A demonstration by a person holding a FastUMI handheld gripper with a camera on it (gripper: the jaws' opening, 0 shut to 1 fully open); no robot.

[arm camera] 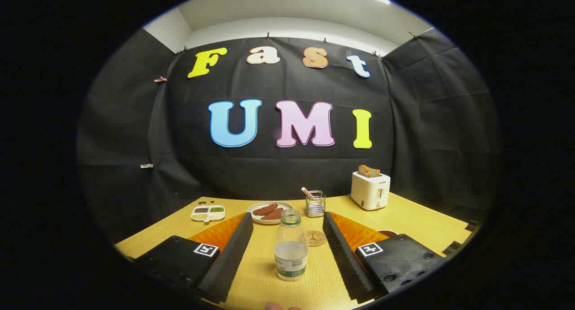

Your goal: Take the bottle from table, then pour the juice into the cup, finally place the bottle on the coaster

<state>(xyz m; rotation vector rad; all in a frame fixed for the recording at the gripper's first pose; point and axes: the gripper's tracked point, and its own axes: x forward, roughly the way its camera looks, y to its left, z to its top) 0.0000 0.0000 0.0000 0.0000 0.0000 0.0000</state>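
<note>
- Black cloth walls enclose the booth on three sides; a light wooden table (pixel 404 220) occupies the foreground.
- Gripper (pixel 287 251): its two fingers stand wide apart, pointing forward over the table. Neither finger touches anything.
- Bottle (pixel 291 247): clear, upright, uncapped, standing on the table between the two fingers with a gap on each side. Liquid fills roughly its lower part; a label band wraps the base.
- Coaster (pixel 316 237): round, flat on the table, just behind and to the right of the bottle, partly hidden by it, near the inner edge of the right finger.
- Cup (pixel 387 232): only a dark rim section is visible past the right finger; its contents cannot be determined.
- Plate (pixel 270 212): white, beyond the bottle, carrying reddish-brown food pieces.
- Wire holder (pixel 315 204): metal, just right of the plate, with a utensil handle leaning out of it.
- Divided dish (pixel 208 213): white, left of the plate, with small portions in separate compartments.
- Toaster (pixel 370 190): white, at the far right of the table near the cloth wall, with bread slices standing in its slots.
</note>
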